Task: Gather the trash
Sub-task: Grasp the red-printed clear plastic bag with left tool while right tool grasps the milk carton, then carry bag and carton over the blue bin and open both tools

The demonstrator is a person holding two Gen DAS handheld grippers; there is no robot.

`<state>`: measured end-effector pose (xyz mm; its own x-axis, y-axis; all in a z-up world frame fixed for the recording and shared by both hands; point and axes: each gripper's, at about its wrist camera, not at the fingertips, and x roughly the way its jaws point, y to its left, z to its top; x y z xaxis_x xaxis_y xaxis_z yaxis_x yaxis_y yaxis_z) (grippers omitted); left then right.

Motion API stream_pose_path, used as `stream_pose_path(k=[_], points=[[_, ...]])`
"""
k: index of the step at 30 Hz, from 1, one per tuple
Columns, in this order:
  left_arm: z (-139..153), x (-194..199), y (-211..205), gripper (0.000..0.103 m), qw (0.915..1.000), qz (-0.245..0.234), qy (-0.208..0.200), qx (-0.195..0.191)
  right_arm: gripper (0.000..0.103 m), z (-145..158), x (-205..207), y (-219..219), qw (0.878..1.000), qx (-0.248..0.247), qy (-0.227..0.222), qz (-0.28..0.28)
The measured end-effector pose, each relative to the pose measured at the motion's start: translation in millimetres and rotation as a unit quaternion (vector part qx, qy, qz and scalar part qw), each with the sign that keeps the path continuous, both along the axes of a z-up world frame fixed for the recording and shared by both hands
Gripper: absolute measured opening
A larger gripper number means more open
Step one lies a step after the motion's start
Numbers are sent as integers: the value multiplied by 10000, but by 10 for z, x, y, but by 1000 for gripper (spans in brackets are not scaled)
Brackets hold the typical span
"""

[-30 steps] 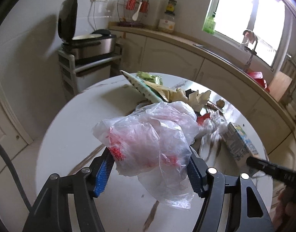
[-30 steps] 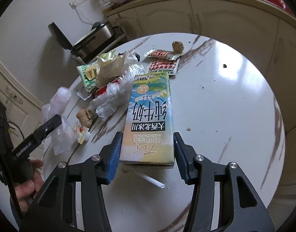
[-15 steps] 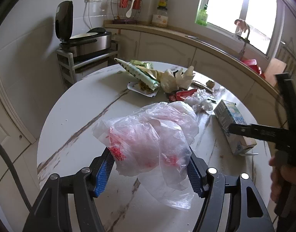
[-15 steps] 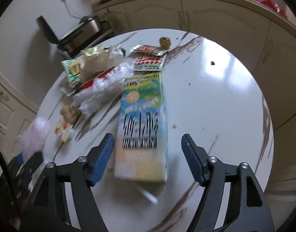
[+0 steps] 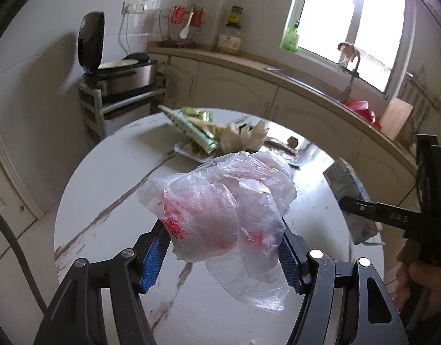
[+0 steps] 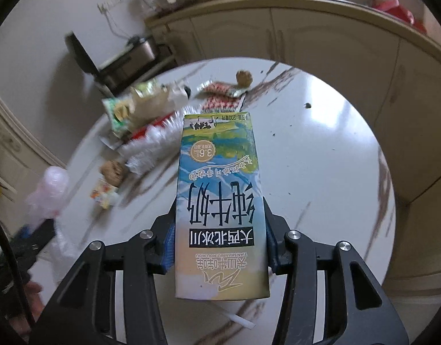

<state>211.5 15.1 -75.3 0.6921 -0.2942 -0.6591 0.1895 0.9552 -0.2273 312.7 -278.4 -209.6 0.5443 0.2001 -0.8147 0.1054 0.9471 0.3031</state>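
The right claw (image 6: 217, 247), having just closed on the blue-and-yellow milk carton (image 6: 219, 201), could let it slip, while the left claw (image 5: 223, 251), half-open around the crumpled clear plastic bag with red print (image 5: 220, 201), may shed it.

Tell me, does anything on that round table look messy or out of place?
Yes. Torn wrappers and crumpled clear plastic are heaped at the far side of the table, with dark crumbs scattered beside them. A white straw lies loose under the held milk carton.

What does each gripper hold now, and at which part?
The left gripper holds the plastic bag by its bunched lower part; the right gripper clamps the milk carton across its near-end sides.
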Motion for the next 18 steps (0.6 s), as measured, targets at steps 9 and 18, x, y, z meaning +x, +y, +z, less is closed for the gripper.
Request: stream_pose_path(k=[9, 18], points=[[253, -138, -681, 64, 9971, -658, -347, 171, 45, 209, -357, -481, 9978, 451, -378, -302], [245, -118, -2024, 64, 9804, -1931, -379, 131, 45, 251, -1041, -1582, 9872, 558, -620, -1362]])
